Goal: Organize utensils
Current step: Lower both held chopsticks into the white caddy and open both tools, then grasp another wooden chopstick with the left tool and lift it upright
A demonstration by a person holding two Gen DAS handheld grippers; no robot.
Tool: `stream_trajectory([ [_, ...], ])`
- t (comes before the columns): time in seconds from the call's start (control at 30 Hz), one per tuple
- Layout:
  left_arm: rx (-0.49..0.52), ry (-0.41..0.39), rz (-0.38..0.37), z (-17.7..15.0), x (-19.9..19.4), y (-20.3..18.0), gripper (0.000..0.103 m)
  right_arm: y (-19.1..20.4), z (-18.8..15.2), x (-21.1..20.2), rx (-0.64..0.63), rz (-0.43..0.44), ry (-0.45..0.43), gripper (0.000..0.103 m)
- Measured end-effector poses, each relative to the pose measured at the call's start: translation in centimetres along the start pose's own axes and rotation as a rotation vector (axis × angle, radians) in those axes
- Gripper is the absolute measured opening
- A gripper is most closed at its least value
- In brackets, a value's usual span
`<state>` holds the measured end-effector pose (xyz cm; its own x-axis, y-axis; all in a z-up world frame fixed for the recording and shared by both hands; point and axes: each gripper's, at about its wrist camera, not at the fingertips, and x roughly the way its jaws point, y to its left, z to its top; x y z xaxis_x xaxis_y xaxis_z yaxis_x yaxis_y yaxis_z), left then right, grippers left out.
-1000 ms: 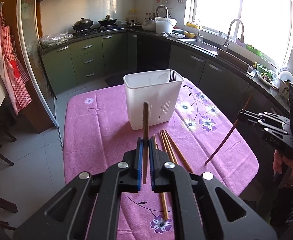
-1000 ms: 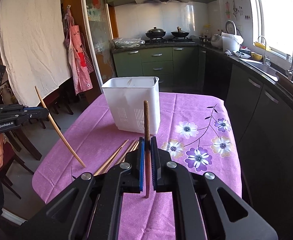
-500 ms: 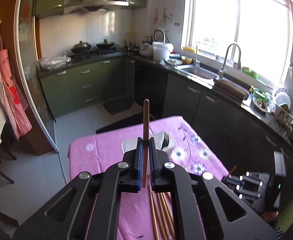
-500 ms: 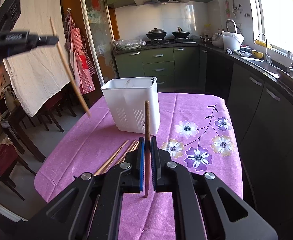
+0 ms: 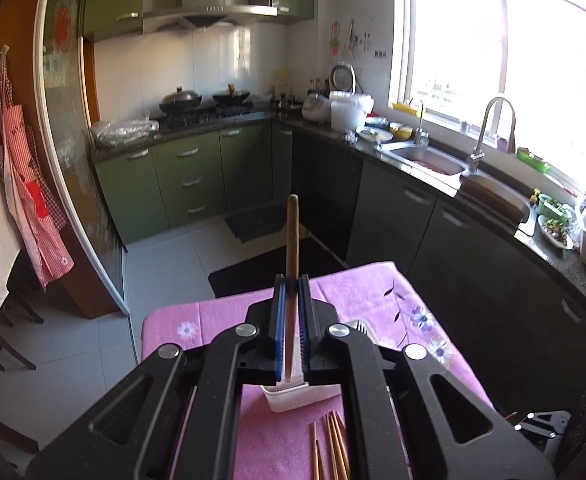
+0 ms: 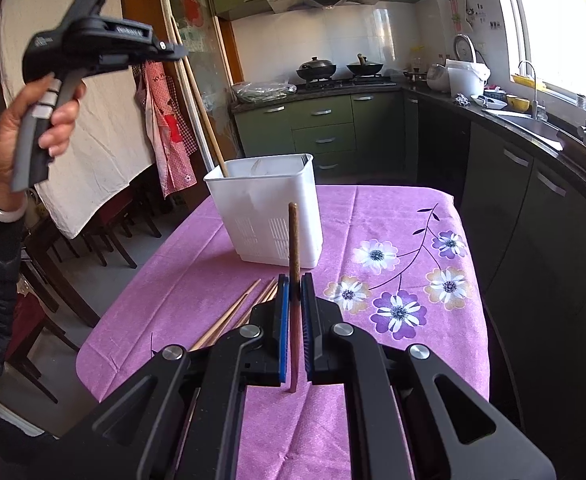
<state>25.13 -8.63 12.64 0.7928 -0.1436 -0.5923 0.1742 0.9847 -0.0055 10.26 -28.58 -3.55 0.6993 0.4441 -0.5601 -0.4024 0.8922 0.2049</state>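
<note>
We've got the left gripper [image 6: 175,51] up high over the white utensil holder [image 6: 269,216], clamped tight on a pale chopstick [image 6: 205,116] whose lower tip is dipping inside the holder's rim. Our right gripper [image 6: 295,308] sits low over the pink tablecloth [image 6: 393,208], pinched on a darker chopstick [image 6: 294,240] standing nearly upright. Spare chopsticks [image 6: 233,316] lie loose on the cloth – just in front of the holder.

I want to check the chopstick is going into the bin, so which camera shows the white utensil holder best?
The right wrist view: the white utensil holder stands whole on the pink tablecloth, open top visible, with the left gripper's chopstick dipping inside. The left wrist view shows only a lower corner of it beneath that gripper's fingers.
</note>
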Motion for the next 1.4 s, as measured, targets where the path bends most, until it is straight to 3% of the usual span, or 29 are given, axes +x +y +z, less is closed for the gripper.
stream_trajectory([
  [0.23,0.010,0.129,-0.004,-3.2,5.2,-0.1,0.006,-0.2,0.7,0.5,0.000,0.001,0.010,0.007],
  [0.37,0.014,0.154,-0.008,-4.6,6.1,0.3,0.006,0.1,1.9,0.5,-0.009,0.005,0.004,0.007],
  [0.5,0.011,0.134,-0.010,-5.2,5.3,0.9,0.013,0.9,4.5,-0.2,-0.030,0.016,-0.030,0.007],
  [0.57,0.003,0.120,-0.017,-5.5,4.3,1.2,0.026,1.4,6.5,-0.7,-0.039,0.029,-0.063,0.007],
  [0.73,-0.023,0.080,-0.046,-7.0,1.2,1.8,0.043,2.7,12.8,-2.4,-0.041,0.055,-0.199,0.007],
  [0.93,-0.019,0.054,-0.053,-9.7,-1.9,2.3,0.047,3.6,18.8,-1.4,-0.023,0.003,-0.316,0.007],
  [1.07,-0.023,0.065,-0.057,-11.4,-2.8,2.8,0.048,3.3,20.6,2.7,-0.003,-0.026,-0.266,0.007],
  [1.4,-0.025,0.160,-0.079,-14.6,-0.9,2.8,0.048,2.2,18.7,11.4,0.016,-0.037,-0.069,0.007],
])
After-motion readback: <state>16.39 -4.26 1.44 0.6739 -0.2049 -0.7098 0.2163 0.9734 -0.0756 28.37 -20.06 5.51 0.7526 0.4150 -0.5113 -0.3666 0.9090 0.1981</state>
